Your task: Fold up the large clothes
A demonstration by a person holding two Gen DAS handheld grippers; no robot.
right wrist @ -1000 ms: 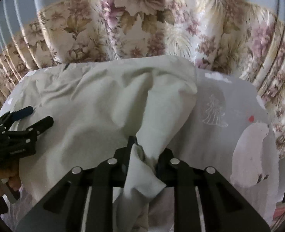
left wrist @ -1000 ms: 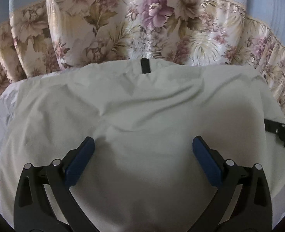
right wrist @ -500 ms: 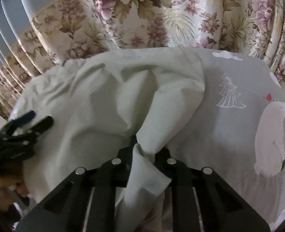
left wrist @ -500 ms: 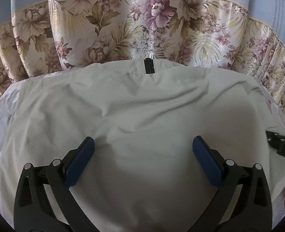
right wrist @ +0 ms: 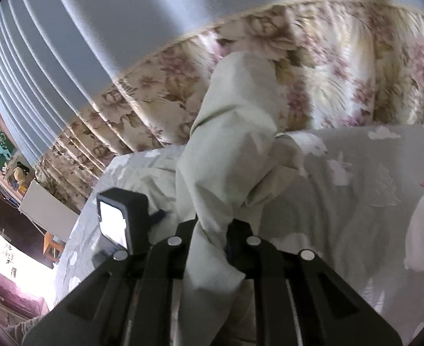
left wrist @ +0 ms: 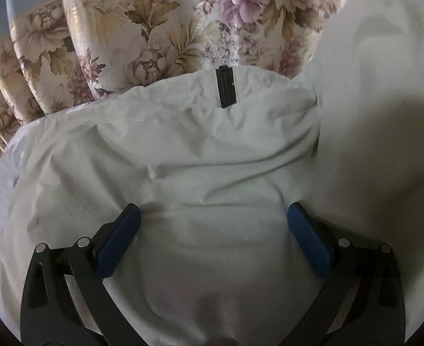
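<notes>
A large pale green garment [left wrist: 206,173] lies spread on the bed, with a black loop tag [left wrist: 226,86] at its far hem. My left gripper [left wrist: 212,225] is open and rests on the cloth, blue pads [left wrist: 119,236] wide apart. My right gripper [right wrist: 212,230] is shut on a bunched part of the same garment [right wrist: 229,150] and holds it lifted high above the bed. That lifted fold fills the right side of the left wrist view [left wrist: 384,115]. The left gripper's body [right wrist: 122,216] shows at the left of the right wrist view.
The grey bedsheet [right wrist: 370,187] has white bear and tree prints. A floral curtain [left wrist: 154,28] hangs just behind the bed's far edge, with blue-grey pleats [right wrist: 125,28] above. Room furniture [right wrist: 39,210] stands beyond the bed's left side.
My right gripper has lifted its held fold up and carried it left, over toward the left gripper. The left gripper has moved forward along the cloth toward the tag.
</notes>
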